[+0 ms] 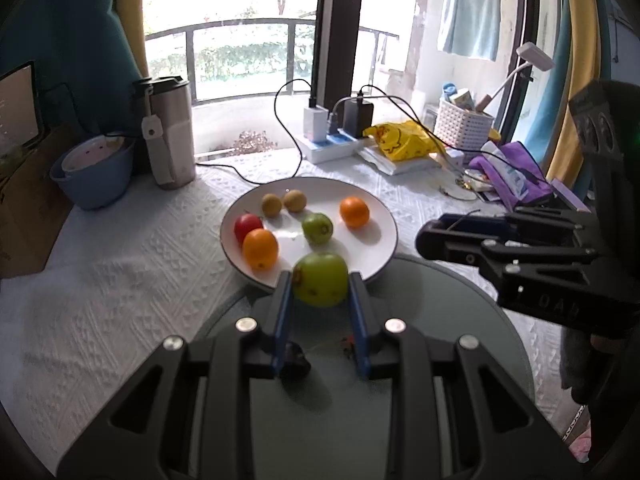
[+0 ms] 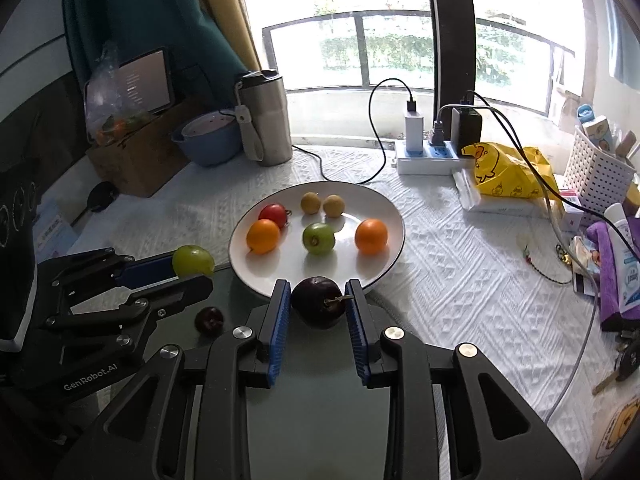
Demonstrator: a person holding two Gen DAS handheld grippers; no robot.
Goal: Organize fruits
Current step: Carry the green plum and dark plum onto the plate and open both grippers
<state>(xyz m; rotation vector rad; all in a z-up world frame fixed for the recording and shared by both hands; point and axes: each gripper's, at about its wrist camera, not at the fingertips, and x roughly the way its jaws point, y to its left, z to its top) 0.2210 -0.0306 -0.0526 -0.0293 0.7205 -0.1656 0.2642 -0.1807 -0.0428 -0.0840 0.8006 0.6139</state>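
Observation:
My left gripper [image 1: 320, 286] is shut on a green fruit [image 1: 320, 284] and holds it at the near rim of the white plate [image 1: 384, 216]. That fruit also shows in the right wrist view [image 2: 193, 261]. My right gripper [image 2: 318, 300] is shut on a dark purple plum [image 2: 318, 302] above a grey-green round tray [image 2: 320, 420]. The plate [image 2: 396, 208] holds two oranges [image 2: 371, 236], a red fruit [image 2: 273, 214], a small green fruit [image 2: 318, 239] and two yellowish-brown fruits [image 2: 322, 204]. Another dark plum [image 2: 209, 321] lies on the tray.
A steel tumbler [image 2: 266, 118], a blue bowl [image 2: 206, 140] and a cardboard box [image 2: 136, 160] stand at the back left. A power strip with chargers and cables [image 2: 428, 156], a yellow bag [image 2: 504, 176], a white basket [image 2: 596, 176] and purple cloth [image 2: 612, 276] crowd the right.

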